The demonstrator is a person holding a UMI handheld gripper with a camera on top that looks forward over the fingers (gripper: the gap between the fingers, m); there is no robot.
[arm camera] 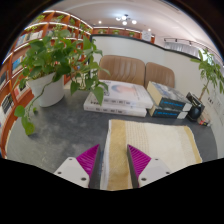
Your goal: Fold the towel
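Gripper spread, nothing held; the pads hover over the near edge of the towel. Towel lies flat on the table, just ahead of the fingers, books beyond it, plant to the left.

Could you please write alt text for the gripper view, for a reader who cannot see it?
An open gripper with pink pads hovers over a cream striped towel lying flat on a grey table, nothing held. Beyond the towel are stacked boxes, a leafy green plant in a white pot and a tan sofa.
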